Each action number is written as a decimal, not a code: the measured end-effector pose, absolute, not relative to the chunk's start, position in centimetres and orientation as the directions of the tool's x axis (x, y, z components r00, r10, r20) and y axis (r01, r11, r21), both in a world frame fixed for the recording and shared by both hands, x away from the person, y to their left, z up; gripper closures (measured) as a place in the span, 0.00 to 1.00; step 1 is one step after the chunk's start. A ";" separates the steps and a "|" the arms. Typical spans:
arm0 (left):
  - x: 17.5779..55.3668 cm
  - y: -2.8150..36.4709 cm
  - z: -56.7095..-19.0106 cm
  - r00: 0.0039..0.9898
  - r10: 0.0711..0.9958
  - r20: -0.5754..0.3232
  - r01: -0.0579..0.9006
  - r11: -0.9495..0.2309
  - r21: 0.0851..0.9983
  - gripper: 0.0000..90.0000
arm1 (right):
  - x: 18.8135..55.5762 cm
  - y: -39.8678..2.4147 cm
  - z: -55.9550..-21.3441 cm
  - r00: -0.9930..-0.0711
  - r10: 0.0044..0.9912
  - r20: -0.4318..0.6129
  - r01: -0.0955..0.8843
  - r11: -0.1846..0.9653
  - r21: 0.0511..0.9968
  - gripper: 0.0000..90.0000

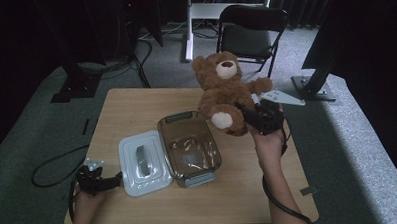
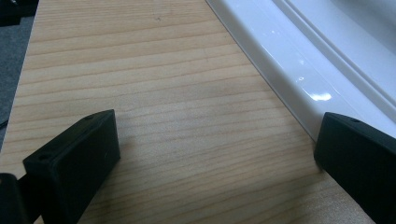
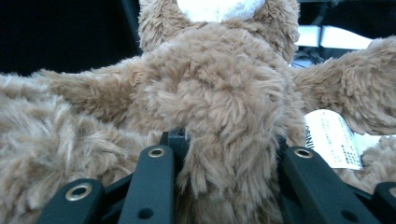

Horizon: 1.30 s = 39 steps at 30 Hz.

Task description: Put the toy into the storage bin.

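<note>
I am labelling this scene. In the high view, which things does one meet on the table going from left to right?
Left tongs → white lid → clear container → teddy bear → right tongs, closed on the bear.

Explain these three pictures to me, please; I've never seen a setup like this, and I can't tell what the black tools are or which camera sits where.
There is no robot here. A person holds a hand-operated two-jaw gripper in each hand. The high view looks down on a wooden table from above the person's side. The other two pictures come from cameras riding on the grippers, looking along their black jaws.

On the table lie a clear container and, beside it, its white lid.

The right gripper is shut on a brown teddy bear, lifted above the table; its own view shows the fur squeezed between the jaws. The left gripper is open, low over the wood with the lid's edge by one jaw.
</note>
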<state>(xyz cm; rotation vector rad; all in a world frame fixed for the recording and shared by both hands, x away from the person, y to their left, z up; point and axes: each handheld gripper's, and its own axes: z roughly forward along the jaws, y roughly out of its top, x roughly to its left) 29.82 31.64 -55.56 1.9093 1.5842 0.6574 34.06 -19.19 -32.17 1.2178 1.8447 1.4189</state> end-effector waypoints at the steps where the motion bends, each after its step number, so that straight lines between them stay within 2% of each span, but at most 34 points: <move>1: 29.8 31.6 -55.6 0.179 0.984 0.015 0.705 -0.138 0.695 0.01 | 33.6 -18.5 -32.0 -0.488 0.864 0.120 0.333 0.057 0.941 0.74; 7: 29.8 31.6 -55.6 0.178 0.984 0.015 0.705 -0.138 0.696 0.01 | 31.7 -15.1 -32.6 -0.570 0.817 0.094 0.307 0.105 0.946 0.74; 12: 29.8 31.6 -55.6 0.178 0.984 0.015 0.705 -0.138 0.695 0.01 | 31.1 -13.2 -34.6 -0.592 0.800 0.099 0.332 0.131 0.934 0.74; 17: 29.8 31.6 -55.6 0.179 0.984 0.016 0.705 -0.140 0.695 0.01 | 31.2 -11.5 -37.5 -0.636 0.757 0.148 0.384 0.144 0.912 0.74; 23: 29.8 31.6 -55.6 0.178 0.984 0.016 0.706 -0.139 0.695 0.01 | 32.2 -10.1 -41.0 -0.633 0.770 0.083 0.429 0.260 0.865 0.74; 28: 29.8 31.6 -55.6 0.178 0.984 0.017 0.705 -0.139 0.695 0.01 | 32.2 -11.2 -42.1 -0.651 0.758 0.040 0.437 0.331 0.836 0.74; 32: 29.8 31.6 -55.6 0.178 0.984 0.017 0.706 -0.139 0.694 0.01 | 32.3 -12.0 -42.9 -0.661 0.747 0.073 0.461 0.327 0.825 0.66; 35: 29.8 31.6 -55.6 0.177 0.984 0.016 0.705 -0.138 0.695 0.01 | 32.1 -12.1 -42.7 -0.662 0.741 0.112 0.481 0.305 0.822 0.48; 39: 29.8 31.6 -55.6 0.176 0.984 0.015 0.706 -0.136 0.695 0.01 | 31.8 -11.9 -41.6 -0.668 0.735 0.117 0.481 0.306 0.822 0.36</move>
